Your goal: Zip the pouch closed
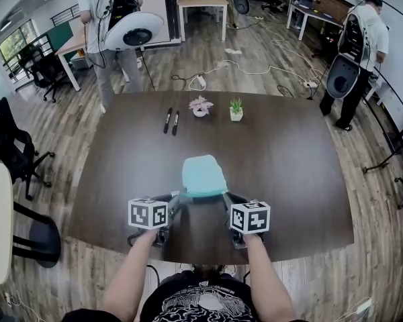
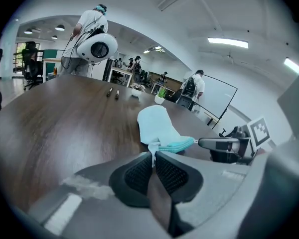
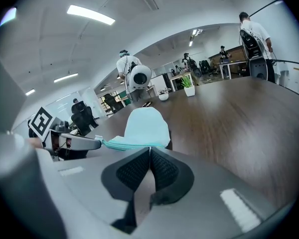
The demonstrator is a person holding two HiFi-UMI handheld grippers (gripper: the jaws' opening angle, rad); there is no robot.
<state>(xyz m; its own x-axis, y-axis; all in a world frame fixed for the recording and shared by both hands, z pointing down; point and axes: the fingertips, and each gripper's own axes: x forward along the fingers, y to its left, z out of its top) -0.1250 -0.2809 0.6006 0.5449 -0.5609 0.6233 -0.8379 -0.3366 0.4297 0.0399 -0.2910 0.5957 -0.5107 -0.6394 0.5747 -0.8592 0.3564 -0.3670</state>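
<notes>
A light teal pouch (image 1: 203, 174) lies on the dark brown table (image 1: 289, 173), its zipper edge towards me. My left gripper (image 1: 176, 197) is at the pouch's near left end. In the left gripper view it (image 2: 153, 154) is shut on a small white tab (image 2: 151, 146) sticking out of that end of the zipper. My right gripper (image 1: 226, 197) is at the near right end. In the right gripper view it (image 3: 149, 149) is shut, with the pouch's (image 3: 147, 126) edge running into its tips. The teal zipper line (image 3: 132, 144) stretches between the two grippers.
Two black markers (image 1: 171, 121), a small pink-flowered pot (image 1: 200, 106) and a small green plant pot (image 1: 236, 109) stand at the table's far edge. People with equipment stand beyond the table, and office chairs (image 1: 13, 153) are on the left.
</notes>
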